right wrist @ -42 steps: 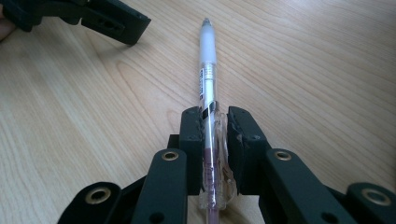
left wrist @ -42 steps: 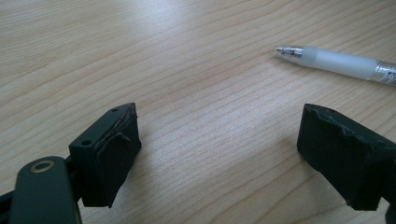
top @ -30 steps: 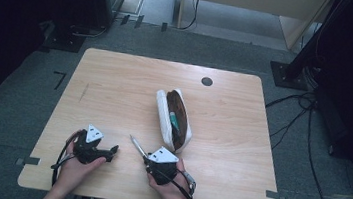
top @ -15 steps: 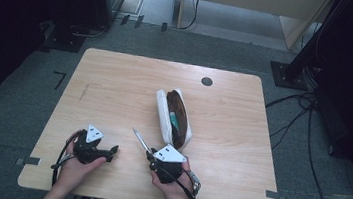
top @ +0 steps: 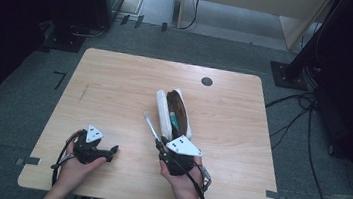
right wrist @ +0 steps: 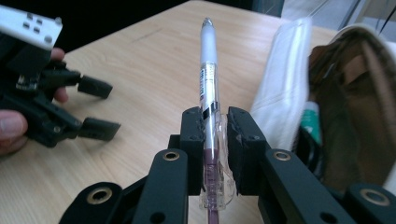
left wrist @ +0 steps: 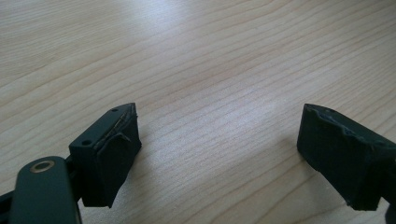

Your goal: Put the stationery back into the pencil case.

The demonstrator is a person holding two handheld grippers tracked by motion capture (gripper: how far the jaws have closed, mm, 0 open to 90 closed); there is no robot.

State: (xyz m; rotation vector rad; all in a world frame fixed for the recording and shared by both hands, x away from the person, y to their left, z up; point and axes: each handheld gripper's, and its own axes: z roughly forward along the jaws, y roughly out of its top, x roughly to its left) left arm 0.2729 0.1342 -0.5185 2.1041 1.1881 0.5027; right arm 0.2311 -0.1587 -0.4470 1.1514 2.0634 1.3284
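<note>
While a clear pen (right wrist: 208, 88) is clamped between the right gripper (right wrist: 215, 140) jaws above the desk (top: 115, 87), care is advised: it should be tipped toward the open pencil case (top: 175, 113) just beyond, as the left gripper (top: 108, 151) jaws stand wide, empty.

A slim pen (right wrist: 208, 70) with a white upper barrel, a clear plastic lower part and a dark purple core is showing a thin black band across its label. The 2 black jaws of the right gripper (right wrist: 215, 135) are flanking it, brass-coloured rivets dotting their arms. The soft pencil case (top: 173, 113) is showing white outside and brown inside, with a teal item in it. The light wooden table (left wrist: 196, 56) is displaying fine straight grain. The left gripper (top: 110, 151) is looking black under a pale grey plate.
</note>
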